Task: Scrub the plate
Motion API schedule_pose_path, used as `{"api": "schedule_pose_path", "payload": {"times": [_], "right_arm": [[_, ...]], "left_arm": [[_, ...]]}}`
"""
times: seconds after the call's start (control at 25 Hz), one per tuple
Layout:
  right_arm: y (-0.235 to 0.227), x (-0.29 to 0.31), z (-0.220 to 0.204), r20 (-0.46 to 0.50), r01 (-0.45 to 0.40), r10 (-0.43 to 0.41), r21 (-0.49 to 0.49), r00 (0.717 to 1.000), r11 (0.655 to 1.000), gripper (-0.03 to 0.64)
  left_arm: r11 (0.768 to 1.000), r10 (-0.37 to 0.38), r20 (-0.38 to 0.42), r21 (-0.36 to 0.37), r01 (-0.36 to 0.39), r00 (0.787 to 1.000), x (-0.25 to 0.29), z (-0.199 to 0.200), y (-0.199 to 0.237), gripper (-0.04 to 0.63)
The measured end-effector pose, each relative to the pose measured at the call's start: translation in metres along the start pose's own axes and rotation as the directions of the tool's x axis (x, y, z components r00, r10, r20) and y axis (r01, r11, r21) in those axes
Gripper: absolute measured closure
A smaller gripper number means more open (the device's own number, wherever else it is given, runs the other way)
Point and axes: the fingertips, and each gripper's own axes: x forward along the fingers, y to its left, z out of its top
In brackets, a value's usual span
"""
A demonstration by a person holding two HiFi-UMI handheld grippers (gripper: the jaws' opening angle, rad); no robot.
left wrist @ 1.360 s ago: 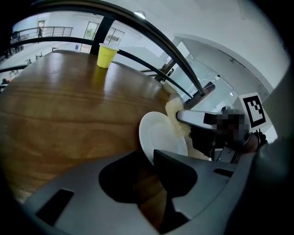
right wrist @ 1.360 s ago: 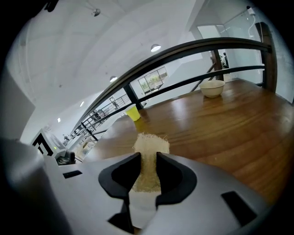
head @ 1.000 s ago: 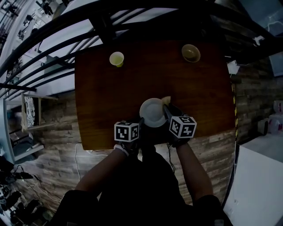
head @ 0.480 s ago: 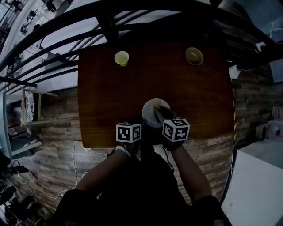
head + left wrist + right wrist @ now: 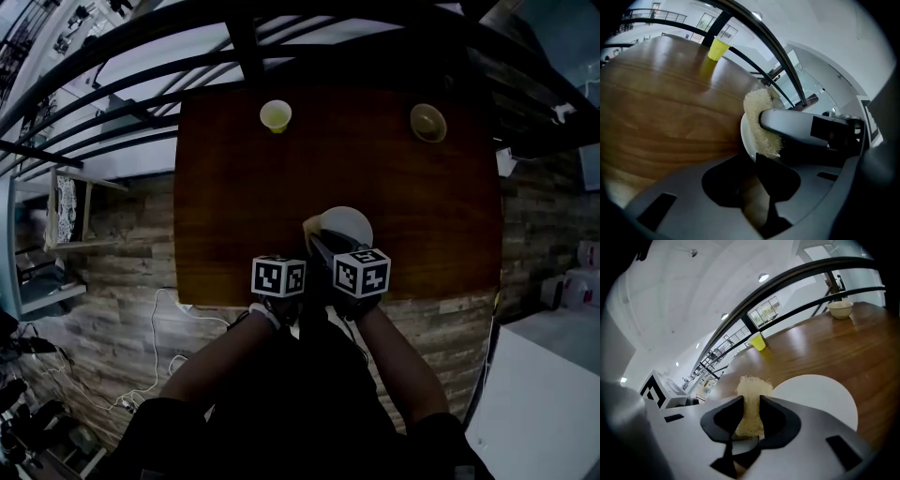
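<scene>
The white plate sits near the front edge of the brown wooden table. My left gripper is shut on the plate's near rim. My right gripper is shut on a pale, fibrous sponge. It presses the sponge against the plate's left rim. In the left gripper view the sponge wraps over the rim, with a right gripper finger behind it. Most of the plate's face shows bare and white.
A yellow cup stands at the table's far left and a tan bowl at the far right. Black railings run beyond the far edge. The table's front edge lies just past the grippers.
My right gripper has swept the sponge leftward, from the plate's far right rim across its face to the left rim. The left gripper has kept its hold on the plate.
</scene>
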Motion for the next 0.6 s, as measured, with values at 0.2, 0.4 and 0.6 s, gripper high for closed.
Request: {"api": "schedule_pose_path", "payload": {"times": [0.2, 0.4, 0.6], "right_arm": [[-0.006, 0.0, 0.0, -0.013, 0.0, 0.001, 0.03, 1.0, 1.0, 0.5], [-0.024, -0.011, 0.001, 0.013, 0.065, -0.066, 0.039, 0.998, 0.997, 0.5], [-0.046, -0.031, 0.0, 0.038, 0.119, -0.122, 0.071, 0.992, 0.99, 0.5]], "left_arm": [[1.0, 0.006, -0.004, 0.006, -0.006, 1.0, 0.0, 0.0, 0.0, 0.506], [1.0, 0.01, -0.007, 0.006, -0.009, 1.0, 0.001, 0.0, 0.0, 0.506], [1.0, 0.016, -0.004, 0.002, -0.016, 1.0, 0.001, 0.0, -0.001, 0.506]]}}
